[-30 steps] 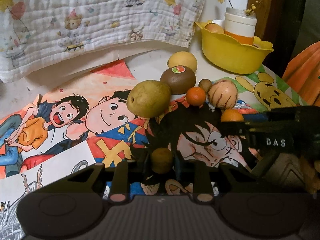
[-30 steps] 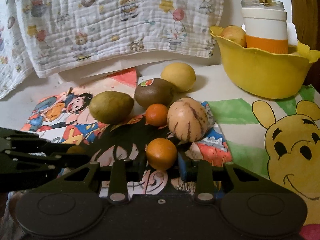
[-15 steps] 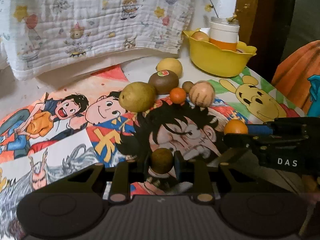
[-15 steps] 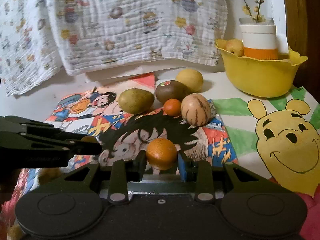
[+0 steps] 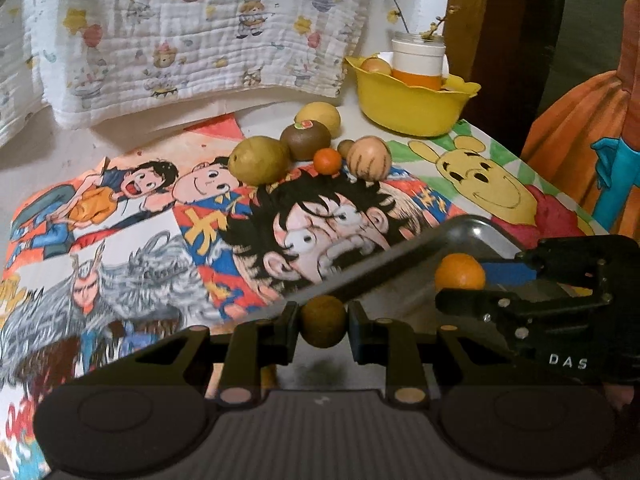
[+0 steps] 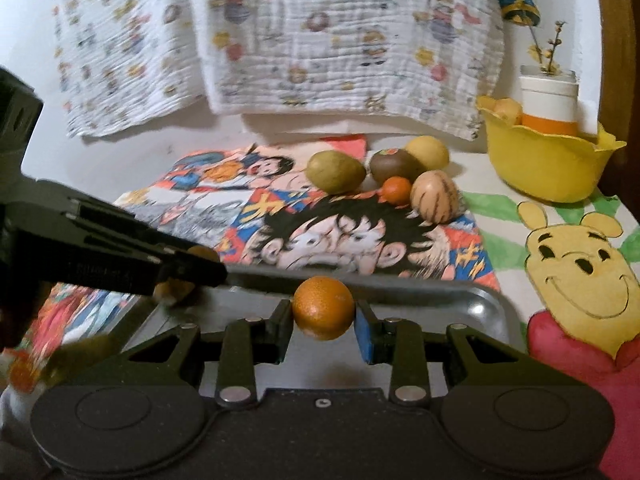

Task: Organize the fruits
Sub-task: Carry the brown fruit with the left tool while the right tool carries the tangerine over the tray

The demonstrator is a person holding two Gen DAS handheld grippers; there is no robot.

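Note:
My left gripper [image 5: 323, 322] is shut on a small brown round fruit [image 5: 323, 321] above the near edge of a metal tray [image 5: 472, 232]. My right gripper [image 6: 323, 314] is shut on a small orange [image 6: 323, 307] above the same tray [image 6: 472, 300]. The orange also shows in the left wrist view [image 5: 460, 272], held by the right gripper. On the cartoon mat farther back lie a green pear [image 5: 259, 159], a kiwi [image 5: 306, 140], a yellow lemon [image 5: 319, 117], a small orange [image 5: 327, 161] and a striped melon [image 5: 369, 158].
A yellow bowl [image 5: 412, 102] with a fruit and a white-orange jar [image 5: 418, 60] stands at the back right. A patterned cloth [image 5: 200, 28] hangs behind. A dark wooden post [image 5: 508, 40] rises on the right, with orange fabric [image 5: 580, 128] beside it.
Both grippers have pulled back toward me with their fruits still held. The fruit pile now lies farther off, and a metal tray has come into view under the grippers.

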